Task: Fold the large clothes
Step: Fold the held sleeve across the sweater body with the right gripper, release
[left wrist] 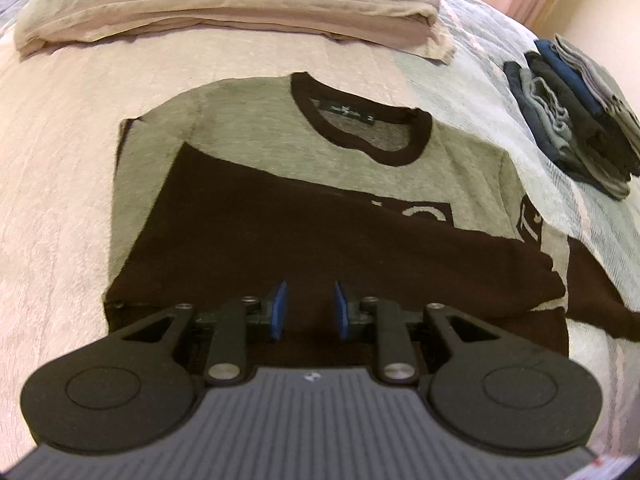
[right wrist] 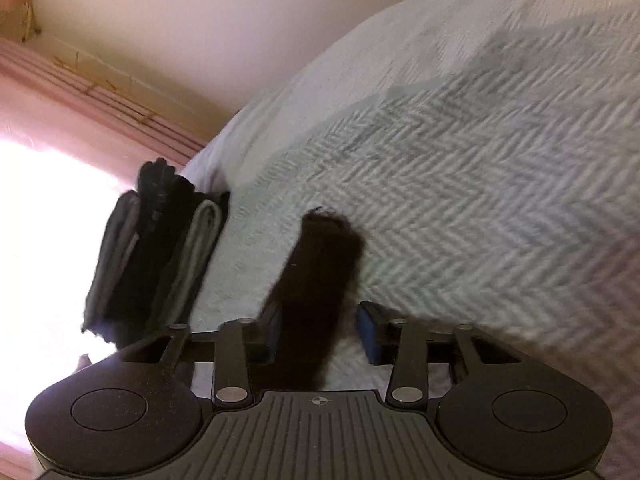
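Sweater [left wrist: 280,184] lies collar-away, straight ahead of left gripper [left wrist: 308,312], jaws parted, empty; right gripper [right wrist: 320,332] parted around dark sleeve [right wrist: 320,272], nearer that side.

The left tool [left wrist: 308,308], jaws parted, hovers seemingly just above the part-folded shirt [left wrist: 256,184].

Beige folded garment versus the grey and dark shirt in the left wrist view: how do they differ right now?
The beige folded garment is one plain colour; the shirt is grey with a dark collar and dark panels. The beige one is folded into layers at the far end; the shirt lies flatter, collar showing, nearer the left tongs. Both rest on the bedspread.
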Available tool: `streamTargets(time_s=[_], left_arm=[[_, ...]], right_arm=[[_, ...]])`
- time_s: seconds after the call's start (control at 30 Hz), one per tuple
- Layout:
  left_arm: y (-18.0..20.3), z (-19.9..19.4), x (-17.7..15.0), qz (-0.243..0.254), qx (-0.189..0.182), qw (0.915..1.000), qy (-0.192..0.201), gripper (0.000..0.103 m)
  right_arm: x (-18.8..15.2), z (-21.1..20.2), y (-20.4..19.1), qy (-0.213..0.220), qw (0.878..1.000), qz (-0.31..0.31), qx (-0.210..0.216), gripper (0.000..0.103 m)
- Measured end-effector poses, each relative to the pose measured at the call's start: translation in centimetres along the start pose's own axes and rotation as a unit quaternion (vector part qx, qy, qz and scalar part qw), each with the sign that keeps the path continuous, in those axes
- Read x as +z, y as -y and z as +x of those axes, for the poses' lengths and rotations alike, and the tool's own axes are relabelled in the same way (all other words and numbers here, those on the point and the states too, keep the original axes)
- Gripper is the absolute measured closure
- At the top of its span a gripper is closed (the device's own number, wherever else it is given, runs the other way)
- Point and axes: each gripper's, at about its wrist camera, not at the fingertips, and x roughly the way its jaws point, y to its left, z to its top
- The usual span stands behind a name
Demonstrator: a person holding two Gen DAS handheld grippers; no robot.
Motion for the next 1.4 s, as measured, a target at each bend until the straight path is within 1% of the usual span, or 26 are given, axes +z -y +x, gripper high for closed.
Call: streamTargets(time_s=[0.07,0.17,0.23,0.33,0.4,0.47,0.5,0.57,0.6,0.63,0.67,0.7,0.73,0.77,0.8,0.9,0.97,1.0,1.03,1.07,1.1,1.17,1.23,1.27,1.3,1.4], left_arm=[[-0.6,-0.6,0.0,-0.004,-0.001,1.0,0.006,0.082],[-2.4,-1.8,0.1,-0.019,-0.002,0.9997,0.018,0.082],[-4.5,-2.9,0.1,-0.036,0.004,0.999,0.027,0.082],[-8.0,-4.7,0.1,-0.07,0.009,0.9967,0.039,0.082],[-10.8,-6.2,-0.2,-0.096,0.014,0.9942,0.047,0.082],[-13.3,-7.5,-0.7,-0.119,0.016,0.9913,0.054,0.082],[-14.6,-8.2,-1.0,-0.13,0.018,0.9897,0.056,0.082],[-16.7,-9.3,-1.7,-0.146,0.022,0.9872,0.061,0.082],[-17.8,-9.8,-2.0,-0.154,0.024,0.9859,0.062,0.082],[-18.8,-10.2,-2.4,-0.162,0.027,0.9844,0.063,0.082],[-19.8,-10.4,-2.9,-0.173,0.028,0.9826,0.063,0.082],[-20.7,-10.6,-3.5,-0.185,0.029,0.9805,0.061,0.082],[-21.3,-10.7,-4.1,-0.194,0.03,0.9788,0.057,0.082],[-22.0,-10.7,-4.6,-0.202,0.03,0.9775,0.054,0.082],[-22.5,-10.7,-5.2,-0.208,0.027,0.9765,0.05,0.082],[-22.9,-10.0,-6.6,-0.208,0.017,0.9775,0.032,0.082],[-22.7,-9.1,-7.1,-0.205,0.01,0.9784,0.021,0.082],[-22.4,-8.7,-7.1,-0.206,0.005,0.9784,0.018,0.082],[-22.0,-8.1,-6.9,-0.207,-0.003,0.9783,0.015,0.082],[-21.6,-7.5,-6.7,-0.207,-0.011,0.9781,0.013,0.082],[-21.0,-7.0,-6.3,-0.208,-0.021,0.9779,0.013,0.082],[-19.7,-6.0,-5.1,-0.21,-0.045,0.9765,0.018,0.08],[-18.6,-5.1,-4.0,-0.214,-0.066,0.9742,0.026,0.075],[-18.1,-4.7,-3.4,-0.217,-0.075,0.9729,0.029,0.072],[-17.6,-4.1,-2.8,-0.22,-0.079,0.9717,0.03,0.071],[-16.6,-2.4,-1.2,-0.228,-0.08,0.9698,0.032,0.069]], right_arm=[[0.2,-0.8,-1.4,0.005,1.0,-0.021,-0.016,0.095],[0.1,-2.9,-4.9,0.031,0.998,-0.049,-0.011,0.096],[-0.6,-4.5,-9.5,0.05,0.993,-0.108,-0.013,0.096],[-3.9,-7.3,-18.9,0.075,0.97,-0.229,0.025,0.096],[-7.4,-9.1,-25.5,0.082,0.944,-0.309,0.084,0.096],[-12.8,-11.4,-32.1,0.08,0.904,-0.388,0.162,0.096],[-15.7,-12.4,-34.6,0.066,0.882,-0.418,0.205,0.096],[-21.7,-14.0,-38.4,0.006,0.838,-0.468,0.279,0.093],[-25.4,-14.7,-39.8,-0.036,0.814,-0.491,0.309,0.089],[-28.4,-15.0,-40.3,-0.067,0.795,-0.505,0.328,0.069],[-31.3,-15.1,-40.5,-0.102,0.776,-0.524,0.336,0.038],[-34.3,-15.0,-40.2,-0.133,0.755,-0.55,0.332,0.031],[-36.4,-14.7,-39.4,-0.151,0.742,-0.568,0.321,0.031],[-38.0,-14.3,-38.4,-0.167,0.735,-0.585,0.301,0.031],[-39.1,-13.1,-37.1,-0.189,0.732,-0.598,0.267,0.031],[-39.0,-9.5,-33.0,-0.224,0.742,-0.608,0.174,0.031],[-37.5,-6.9,-30.4,-0.223,0.743,-0.622,0.108,0.032],[-36.5,-5.6,-29.2,-0.21,0.741,-0.633,0.076,0.032],[-35.9,-4.6,-28.5,-0.198,0.738,-0.642,0.06,0.032],[-35.1,-3.7,-27.7,-0.187,0.73,-0.656,0.043,0.032],[-34.4,-3.0,-27.0,-0.174,0.72,-0.671,0.029,0.032],[-33.7,-1.9,-25.9,-0.151,0.691,-0.707,0.022,0.034],[-33.4,-1.4,-24.8,-0.135,0.664,-0.735,0.034,0.036],[-33.5,-0.8,-24.6,-0.129,0.645,-0.752,0.037,0.039],[-33.9,-0.2,-24.4,-0.125,0.631,-0.764,0.047,0.042],[-34.4,0.5,-22.5,-0.128,0.593,-0.791,0.078,0.06]])
